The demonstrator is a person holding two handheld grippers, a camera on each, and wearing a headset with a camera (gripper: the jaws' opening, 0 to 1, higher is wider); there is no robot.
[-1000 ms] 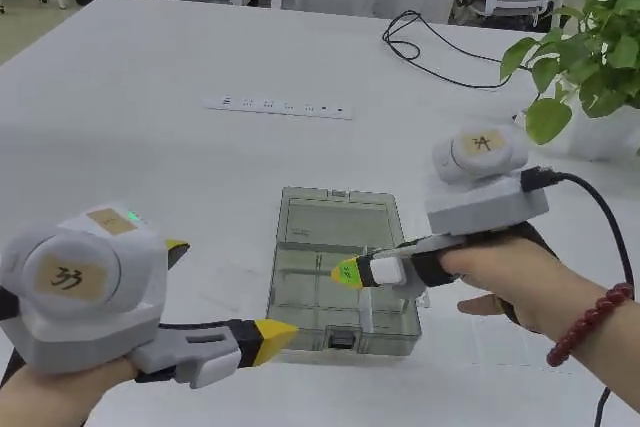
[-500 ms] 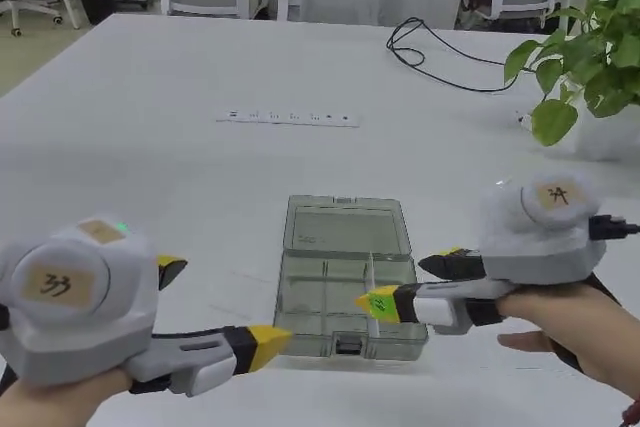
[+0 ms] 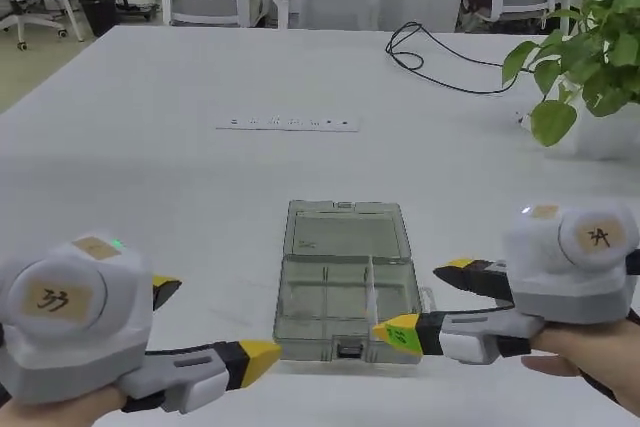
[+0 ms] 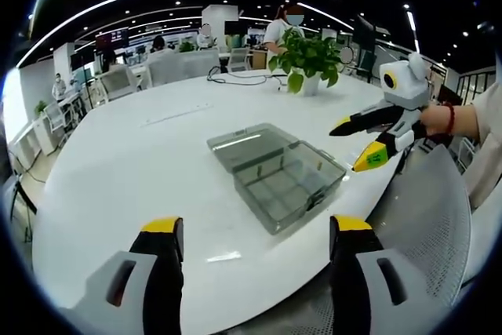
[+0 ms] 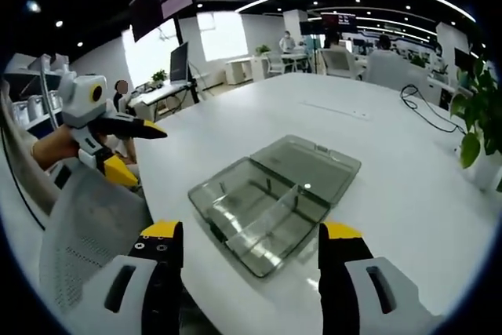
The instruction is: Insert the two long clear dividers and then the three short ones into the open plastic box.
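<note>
Left tongs, right tongs: we hold both gaping, empty, flanking open plastic box near desk edge. Beyond box: power strip, black cable, potted plant far right.

power strip mid-table | black cable far right | potted plant right edge

Dividers in box indistinct
</note>
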